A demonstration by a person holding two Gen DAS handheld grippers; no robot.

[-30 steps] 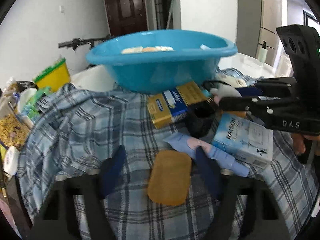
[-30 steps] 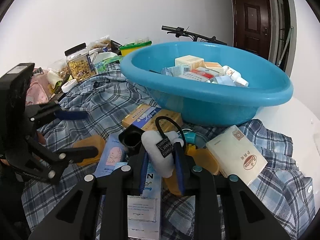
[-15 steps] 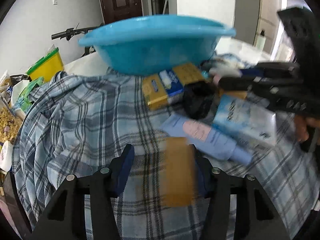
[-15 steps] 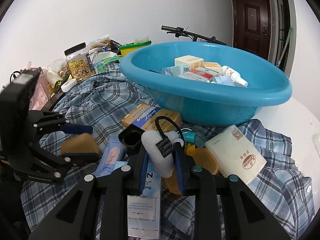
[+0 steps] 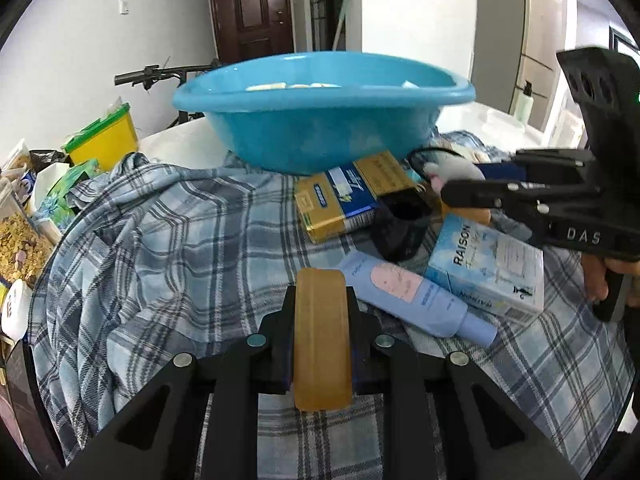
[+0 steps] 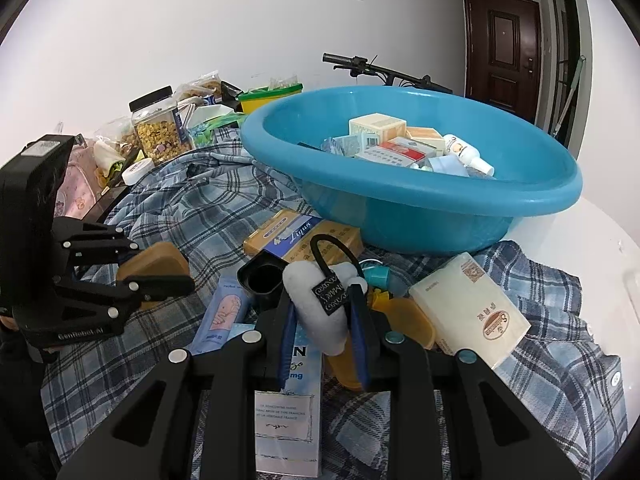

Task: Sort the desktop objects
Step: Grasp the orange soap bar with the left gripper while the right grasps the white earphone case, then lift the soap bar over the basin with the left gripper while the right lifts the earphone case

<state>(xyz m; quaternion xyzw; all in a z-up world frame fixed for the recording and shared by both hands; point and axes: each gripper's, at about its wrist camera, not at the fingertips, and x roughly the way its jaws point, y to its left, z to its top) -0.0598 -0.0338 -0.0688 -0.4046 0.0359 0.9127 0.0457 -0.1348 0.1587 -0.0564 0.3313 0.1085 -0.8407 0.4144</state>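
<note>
My left gripper is closing its jaws on an amber soap bar, which stands on edge with the pads pressed to both flat faces. From the right wrist view the same bar hangs above the plaid cloth in the left gripper. My right gripper is shut on a white plush charm with a black loop and label. A blue basin holding several boxes and a small bottle stands just beyond. In the left wrist view the right gripper and the charm show at the right, in front of the basin.
On the plaid cloth lie a yellow-and-blue box, a black cup, a pale blue tube and a light blue carton. A cream box and an amber lid lie right of my right gripper. Snack jars crowd the left edge.
The left jaws closed on the amber bar, which went from lying flat on the cloth to standing on edge between the pads, lifted slightly. The right gripper kept still with the charm.
</note>
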